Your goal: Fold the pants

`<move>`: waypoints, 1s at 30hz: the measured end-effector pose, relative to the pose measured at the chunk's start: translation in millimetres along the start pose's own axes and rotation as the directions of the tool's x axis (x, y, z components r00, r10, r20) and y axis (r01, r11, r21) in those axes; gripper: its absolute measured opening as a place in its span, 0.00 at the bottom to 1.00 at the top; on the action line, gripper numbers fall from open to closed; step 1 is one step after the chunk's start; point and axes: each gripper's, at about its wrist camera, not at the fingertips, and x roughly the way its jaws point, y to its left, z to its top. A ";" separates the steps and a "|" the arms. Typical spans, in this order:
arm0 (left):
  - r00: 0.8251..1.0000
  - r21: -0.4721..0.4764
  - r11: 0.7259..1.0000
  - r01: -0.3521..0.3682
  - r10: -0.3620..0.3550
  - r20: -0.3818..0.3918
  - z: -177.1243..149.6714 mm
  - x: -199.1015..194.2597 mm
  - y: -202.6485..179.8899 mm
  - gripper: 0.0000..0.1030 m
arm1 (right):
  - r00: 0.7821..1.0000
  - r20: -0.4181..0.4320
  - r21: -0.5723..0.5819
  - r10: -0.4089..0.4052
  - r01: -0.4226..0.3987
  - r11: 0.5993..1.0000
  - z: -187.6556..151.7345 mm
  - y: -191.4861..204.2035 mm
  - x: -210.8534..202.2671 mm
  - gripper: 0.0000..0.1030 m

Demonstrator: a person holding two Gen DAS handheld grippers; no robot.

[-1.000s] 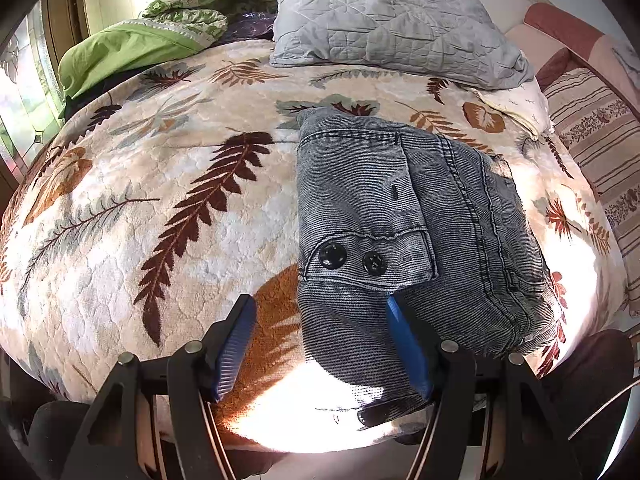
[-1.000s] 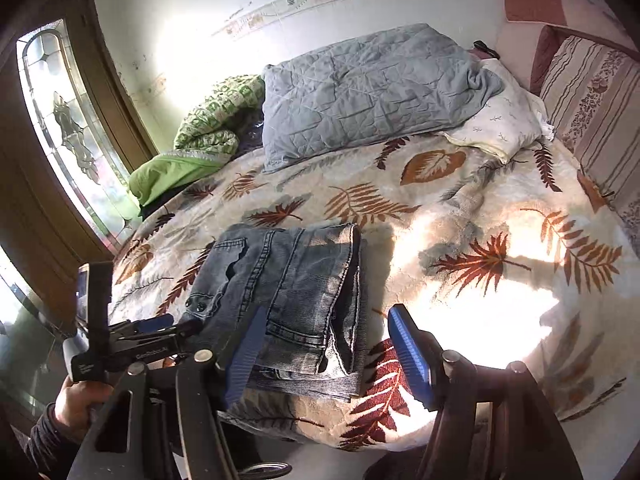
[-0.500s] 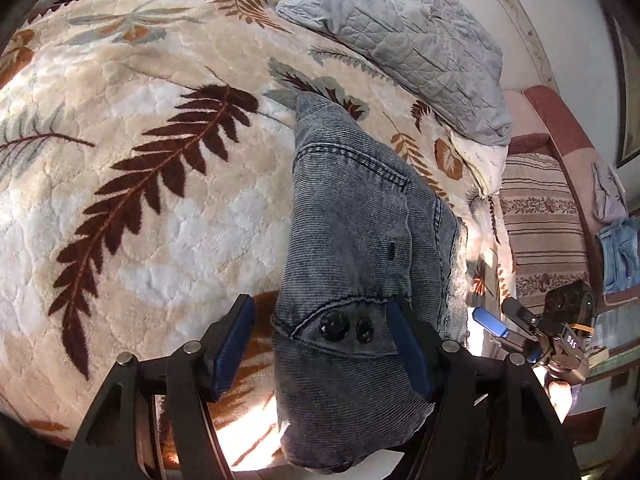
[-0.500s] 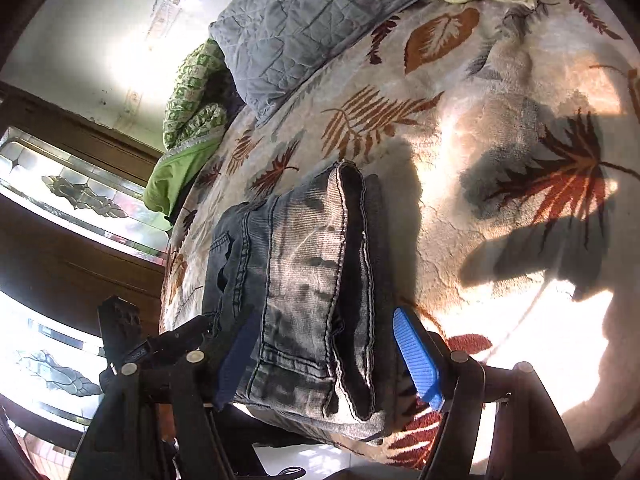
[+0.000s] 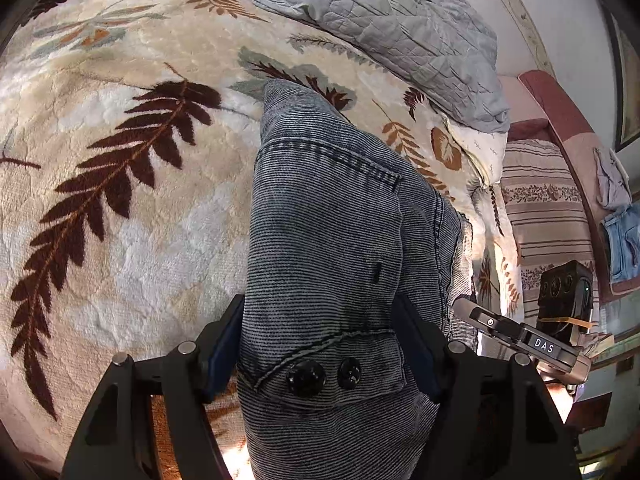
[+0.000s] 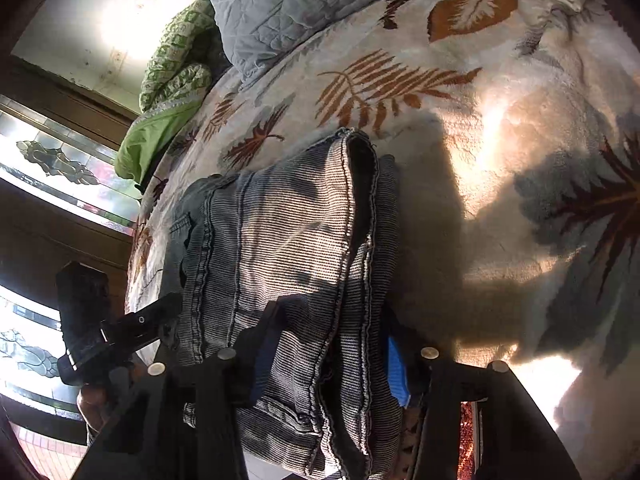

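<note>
The folded grey-blue denim pants (image 5: 328, 240) lie near the bed's front edge, a buttoned pocket flap toward me. My left gripper (image 5: 320, 344) straddles the near left end of the stack, jaws wide, a pad on each side of the fabric. In the right wrist view the pants (image 6: 288, 240) show stacked hems and seams. My right gripper (image 6: 324, 360) straddles the near right end, its blue pads (image 6: 396, 372) against the layers. Whether either pad pair presses the cloth is unclear. Each gripper shows in the other's view, the right one (image 5: 520, 336) and the left one (image 6: 120, 332).
The bed carries a cream blanket with leaf prints (image 5: 120, 160). A grey quilted pillow (image 5: 400, 28) lies at the head, with a green pillow (image 6: 160, 128) beside it. Striped cushions (image 5: 548, 216) stand at the right. A stained-glass door (image 6: 52, 160) is at the left.
Both grippers have moved forward and down onto the near edge of the folded pants. The fabric now sits between the jaws of each, where it lay ahead of them before.
</note>
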 end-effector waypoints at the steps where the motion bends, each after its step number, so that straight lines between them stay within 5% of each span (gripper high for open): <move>1: 1.000 0.002 1.000 -0.006 0.006 0.003 -0.7 0.3 -1.3 0.59 | 1.000 0.002 0.003 -0.014 0.014 1.000 0.4 -1.9 -1.4 0.35; 5: 1.000 0.032 0.999 -0.020 0.020 0.017 -4.3 -4.3 -4.0 0.28 | 0.999 0.013 -0.044 -0.045 0.045 0.998 -2.7 5.5 -5.3 0.21; 7: 0.998 0.084 0.995 -0.060 0.057 0.036 -8.4 -9.9 -13.4 0.24 | 0.996 0.035 -0.088 -0.077 0.080 0.993 -5.6 19.0 -9.5 0.17; 16: 0.988 0.222 0.970 -0.102 0.073 0.137 0.9 -46.3 -52.4 0.23 | 0.988 0.127 -0.184 -0.084 0.107 0.977 -4.9 56.3 -49.1 0.15; 23: 0.986 0.223 0.974 -0.051 0.014 0.166 56.6 -45.3 -70.9 0.23 | 0.977 0.199 -0.202 -0.076 0.116 0.972 48.8 69.4 -79.2 0.14; 30: 0.988 0.197 0.979 -0.046 0.015 0.154 90.3 -11.8 -65.8 0.24 | 0.972 0.220 -0.162 -0.086 0.123 0.979 90.6 55.4 -63.7 0.14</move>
